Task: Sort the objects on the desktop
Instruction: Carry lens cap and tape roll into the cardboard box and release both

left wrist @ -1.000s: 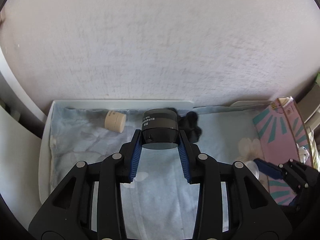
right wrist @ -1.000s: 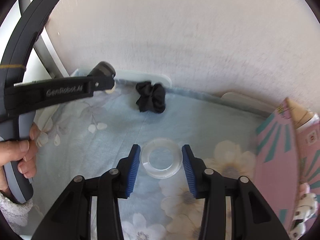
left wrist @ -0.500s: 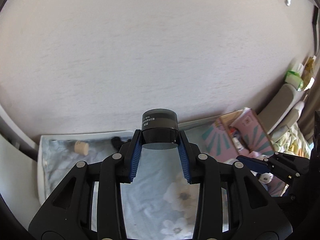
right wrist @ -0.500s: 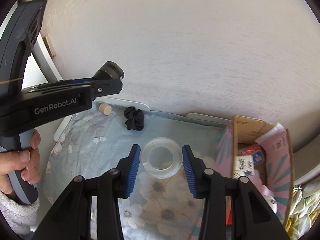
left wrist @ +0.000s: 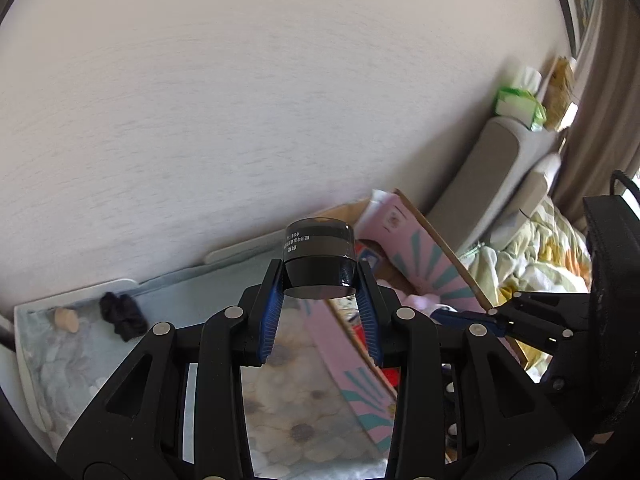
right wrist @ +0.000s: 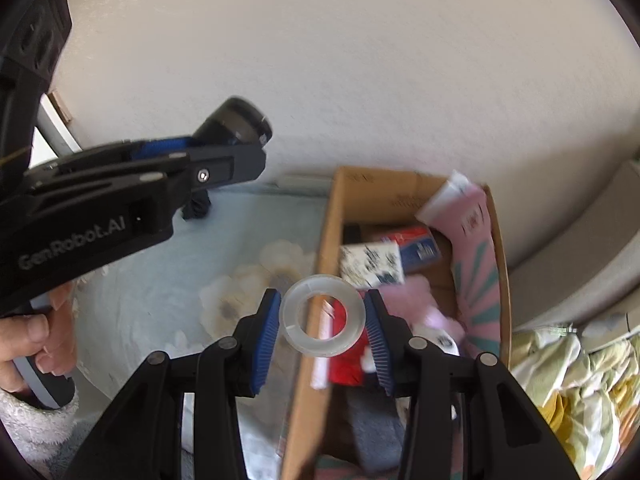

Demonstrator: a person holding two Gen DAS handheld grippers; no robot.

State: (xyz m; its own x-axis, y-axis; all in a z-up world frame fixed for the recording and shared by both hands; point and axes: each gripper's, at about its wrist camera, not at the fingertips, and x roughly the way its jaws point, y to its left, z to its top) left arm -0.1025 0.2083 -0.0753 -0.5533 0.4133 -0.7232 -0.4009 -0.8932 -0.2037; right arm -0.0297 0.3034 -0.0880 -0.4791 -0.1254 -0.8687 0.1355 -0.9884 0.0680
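Two grippers are loaded, each clamped on its own object and held up off the desk. My left gripper (left wrist: 319, 308) has its blue pads pressed against the sides of a black jar (left wrist: 319, 258), a squat, glossy cylinder with a band of small white print near its top; it sits upright between the jaws. In the right wrist view I see that same jar (right wrist: 236, 124) from the side, high against the pale wall, with the left hand (right wrist: 36, 340) wrapped round the gripper's handle at the lower left.

My right gripper (right wrist: 322, 320) grips a clear tape roll (right wrist: 322, 315), the ring facing the camera, pinched at its outer edge on both sides. It hangs over the near left wall of an open cardboard box (right wrist: 325, 240), which is pink with teal rays on its flaps and holds small packets, something red and a soft pink item.

On the floral cloth (left wrist: 80, 360) covering the desk, a black scrunchie (left wrist: 122, 316) and a small beige cork-like piece (left wrist: 66, 319) lie near the wall, well apart from the box.
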